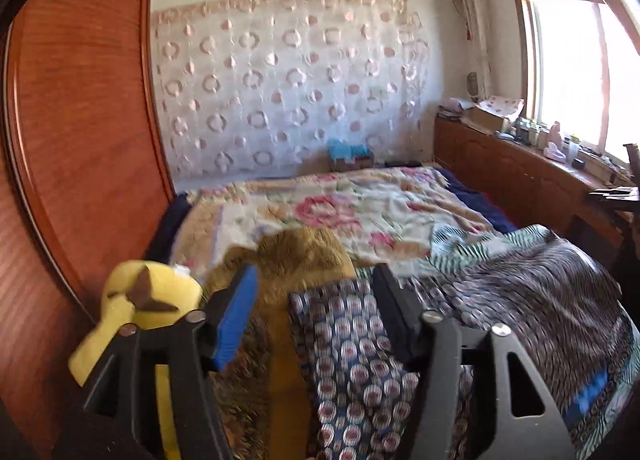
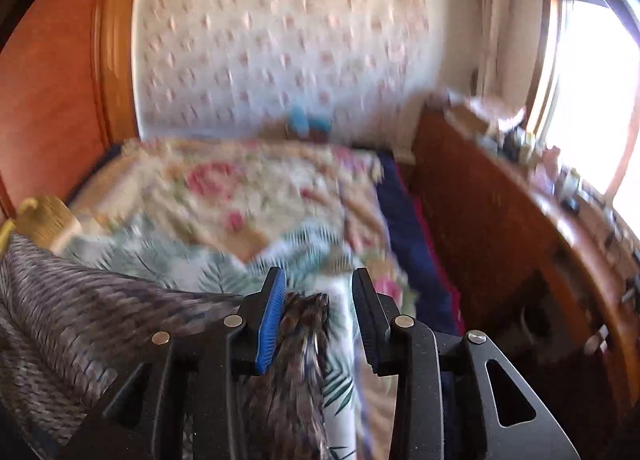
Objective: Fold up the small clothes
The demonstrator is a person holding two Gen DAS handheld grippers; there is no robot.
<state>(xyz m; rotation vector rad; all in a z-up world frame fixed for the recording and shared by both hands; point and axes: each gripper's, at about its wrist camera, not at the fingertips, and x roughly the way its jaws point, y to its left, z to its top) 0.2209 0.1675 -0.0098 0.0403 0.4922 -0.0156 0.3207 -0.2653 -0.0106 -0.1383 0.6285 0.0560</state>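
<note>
A small garment in a brown-grey zigzag weave (image 1: 552,292) lies spread on the bed; it also shows in the right wrist view (image 2: 80,324), blurred. A navy cloth with round red-white motifs (image 1: 352,340) lies beside it. My left gripper (image 1: 316,284) is open and empty above the navy cloth, next to a mustard knit garment (image 1: 296,256). My right gripper (image 2: 318,292) is open; a bunched fold of the zigzag garment (image 2: 300,340) stands between its jaws, against the blue pad (image 2: 272,324).
The bed carries a floral blanket (image 1: 340,211) and a leaf-print sheet (image 2: 192,264). A yellow plush toy (image 1: 136,308) lies at the left by a wooden wardrobe (image 1: 80,119). A cluttered wooden cabinet (image 1: 520,171) runs under the window on the right.
</note>
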